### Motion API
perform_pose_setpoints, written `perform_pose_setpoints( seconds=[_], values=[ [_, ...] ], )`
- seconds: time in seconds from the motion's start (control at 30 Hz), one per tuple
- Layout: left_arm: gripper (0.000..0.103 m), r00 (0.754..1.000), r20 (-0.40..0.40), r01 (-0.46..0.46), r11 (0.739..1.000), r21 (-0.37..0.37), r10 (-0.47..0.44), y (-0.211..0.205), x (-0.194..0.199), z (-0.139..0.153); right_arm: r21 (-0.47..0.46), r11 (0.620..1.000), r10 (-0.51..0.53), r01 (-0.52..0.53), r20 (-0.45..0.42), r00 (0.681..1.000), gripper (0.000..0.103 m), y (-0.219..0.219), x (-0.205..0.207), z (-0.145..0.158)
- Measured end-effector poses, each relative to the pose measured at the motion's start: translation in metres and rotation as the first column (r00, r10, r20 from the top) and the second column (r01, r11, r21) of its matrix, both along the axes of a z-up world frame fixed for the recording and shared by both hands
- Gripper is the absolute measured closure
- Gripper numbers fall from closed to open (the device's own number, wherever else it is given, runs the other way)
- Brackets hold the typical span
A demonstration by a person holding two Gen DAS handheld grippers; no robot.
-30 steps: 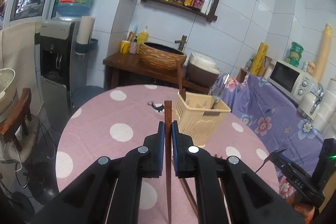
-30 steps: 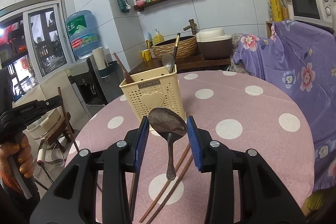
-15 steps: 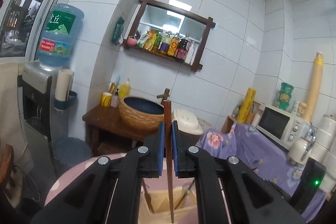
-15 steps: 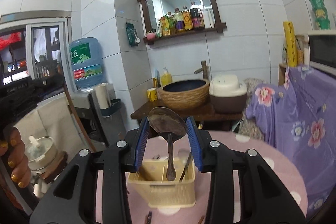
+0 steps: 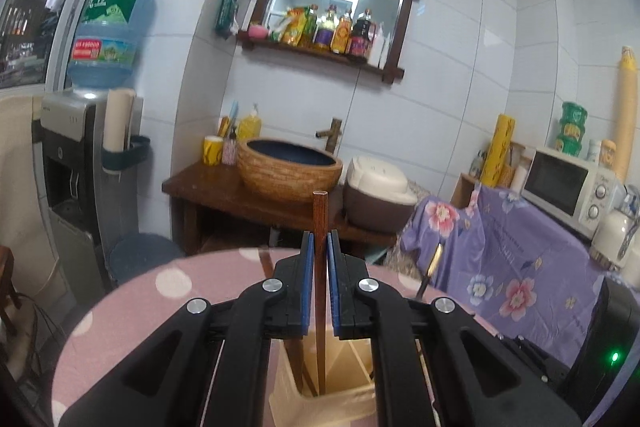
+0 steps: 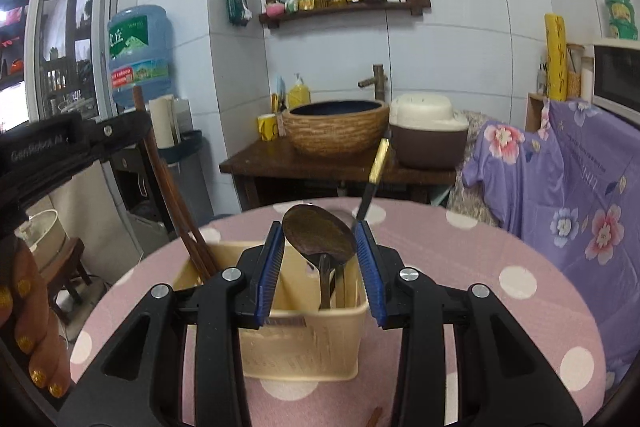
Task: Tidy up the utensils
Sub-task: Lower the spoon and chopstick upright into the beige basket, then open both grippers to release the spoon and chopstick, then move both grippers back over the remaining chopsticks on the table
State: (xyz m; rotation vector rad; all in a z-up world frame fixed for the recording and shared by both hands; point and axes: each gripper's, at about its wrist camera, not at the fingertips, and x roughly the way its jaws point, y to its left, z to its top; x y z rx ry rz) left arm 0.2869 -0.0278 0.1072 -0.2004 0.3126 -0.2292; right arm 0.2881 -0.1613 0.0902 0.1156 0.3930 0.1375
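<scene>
My left gripper (image 5: 319, 243) is shut on a brown wooden chopstick (image 5: 319, 291) that hangs upright with its lower end inside the cream utensil holder (image 5: 320, 403). My right gripper (image 6: 320, 239) is shut on the bowl of a dark metal spoon (image 6: 318, 239), whose handle points down into the right compartment of the holder (image 6: 300, 339). In the right wrist view the chopstick (image 6: 168, 187) stands in the holder's left compartment next to another one, with the left gripper (image 6: 72, 143) above it.
The holder stands on a round pink table with white dots (image 6: 480, 267). A black-handled utensil with a gold band (image 6: 374, 179) leans out of the holder. More chopsticks lie on the table (image 6: 374, 417). A purple floral cover (image 6: 580, 195) is at the right.
Both grippers rose from table level to above the holder, then lowered; the chopstick's end and the spoon's handle have gone down into the holder's compartments.
</scene>
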Motion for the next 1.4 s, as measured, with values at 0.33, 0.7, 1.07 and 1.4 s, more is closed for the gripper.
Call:
perform_pose_setpoints(
  seconds=[0.33,0.7,1.07,1.4],
  values=[
    [0.097,0.991,-0.135,0.028,0.999,0.027,-0.024,-0.003,0.009,-0.046,-0.019,1.0,-0.009,0.009,-0.022,1.0,0.065,0.004,0.0,-0.031],
    [0.058,0.968,-0.249,0.038,0.999,0.011,-0.034,0.03,-0.055,-0.058,-0.089,0.995,-0.048,0.046,-0.016,0.999,0.037,-0.009,-0.074,-0.026],
    [0.059,0.859,-0.51,0.116,0.988,0.101,-0.049,0.013,-0.121,-0.163,-0.124,0.988,-0.127,0.088,-0.358,0.925,0.031,-0.016,-0.158,-0.124],
    [0.059,0.837,-0.544,0.146,0.983,0.113,-0.062,0.002,-0.128,-0.179,-0.17,0.983,-0.134,0.068,-0.413,0.901,0.031,0.008,-0.168,-0.144]
  ],
)
